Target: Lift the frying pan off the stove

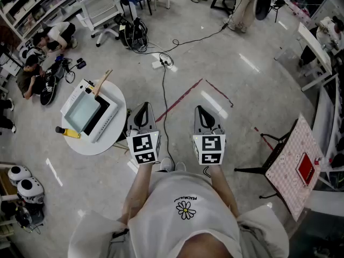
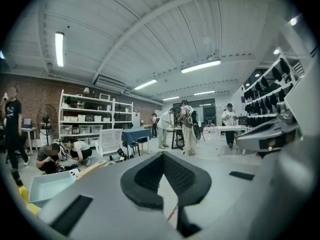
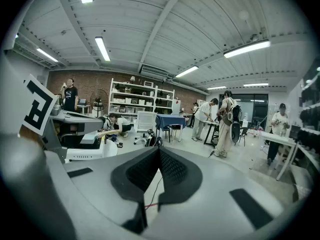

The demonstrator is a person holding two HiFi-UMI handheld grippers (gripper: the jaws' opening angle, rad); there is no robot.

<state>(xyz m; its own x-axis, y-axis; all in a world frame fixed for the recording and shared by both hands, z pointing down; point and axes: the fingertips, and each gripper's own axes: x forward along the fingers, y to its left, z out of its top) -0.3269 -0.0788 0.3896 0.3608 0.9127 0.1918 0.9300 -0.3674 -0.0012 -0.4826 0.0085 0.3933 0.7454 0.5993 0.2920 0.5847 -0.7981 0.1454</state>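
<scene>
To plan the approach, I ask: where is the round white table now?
In the head view, the round white table stands at the person's left, just beside the left gripper.

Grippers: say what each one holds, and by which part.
Nothing is held: the left gripper and the right gripper are both shut and empty.

A white round tabletop [image 1: 88,144] bears a white, black-edged stove [image 1: 102,117] topped pale blue and a yellow, black-capped bottle [image 1: 69,132], on grey floor [image 1: 242,63] with red tape lines [image 1: 185,95], near a red-and-white patterned cloth [image 1: 290,160].
</scene>
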